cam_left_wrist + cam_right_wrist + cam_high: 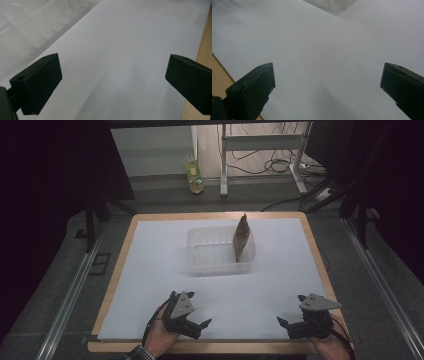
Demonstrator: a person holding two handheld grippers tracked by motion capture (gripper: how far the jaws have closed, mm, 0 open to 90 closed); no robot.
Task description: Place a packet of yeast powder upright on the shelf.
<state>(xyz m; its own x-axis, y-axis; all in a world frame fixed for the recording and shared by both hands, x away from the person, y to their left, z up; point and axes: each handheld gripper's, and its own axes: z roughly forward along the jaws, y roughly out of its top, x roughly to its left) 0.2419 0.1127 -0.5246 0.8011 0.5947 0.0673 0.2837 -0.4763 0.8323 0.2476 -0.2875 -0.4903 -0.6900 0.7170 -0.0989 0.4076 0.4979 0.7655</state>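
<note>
From where I stand, the brown pouch (241,239) is standing upright inside the clear tub (200,254) in the middle of the white sheet (150,270), leaning against the tub's right wall, its pinched top poking above the rim. Both tools sit back at the near edge of the table (120,252), well apart from the tub: the left gripper (200,326) at the left, the right gripper (285,324) at the right, each held in a hand. In the left gripper view the jaws are spread wide with nothing but bare sheet between them, and the tub's wall (32,27) shows blurred at the upper left; the right gripper view shows the same wide spread over bare sheet, with a corner of the tub (334,3) at the top. I judge the job as good as done if it is putting the pouch in the tub, since nothing else lies on the sheet; if it is taking the pouch out, nothing has begun and all of the reach and grasp is left. I can read no brand or writing on the pouch or tub; a yellowish bottle (194,176) stands on the floor beyond the table, its label too small to read
</note>
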